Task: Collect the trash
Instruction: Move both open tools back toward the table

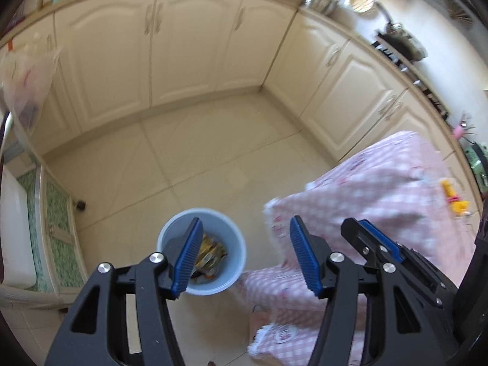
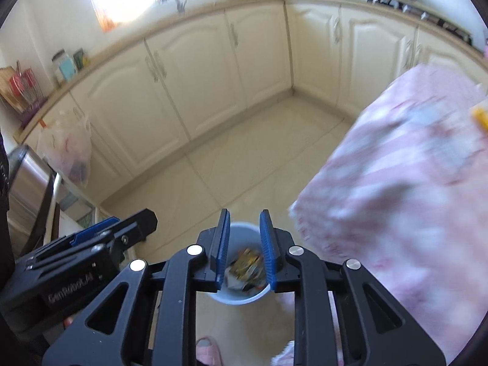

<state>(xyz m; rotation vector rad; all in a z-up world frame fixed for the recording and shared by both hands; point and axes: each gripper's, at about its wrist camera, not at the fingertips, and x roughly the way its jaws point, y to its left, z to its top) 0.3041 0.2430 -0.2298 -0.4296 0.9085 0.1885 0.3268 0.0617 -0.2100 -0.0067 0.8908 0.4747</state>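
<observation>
A light blue trash bin (image 1: pixel 236 247) stands on the tiled floor beside the table, with yellow and dark wrappers (image 1: pixel 210 254) inside it. My left gripper (image 1: pixel 244 257) is open and empty above the bin. My right gripper (image 2: pixel 244 245) hovers right over the bin (image 2: pixel 241 297), its jaws apart with nothing between them; the wrappers (image 2: pixel 247 267) show through the gap. The right gripper (image 1: pixel 375 244) also shows in the left wrist view, and the left gripper (image 2: pixel 100 238) shows in the right wrist view. A yellow item (image 1: pixel 453 196) lies on the table.
A table with a pink checked cloth (image 1: pixel 381 189) stands right of the bin. Cream cabinets (image 1: pixel 195 45) line the far walls. A clear plastic bag (image 2: pixel 70 149) hangs at the left. A metal appliance (image 2: pixel 27 177) stands at the far left. A pink slipper (image 2: pixel 207 350) is below.
</observation>
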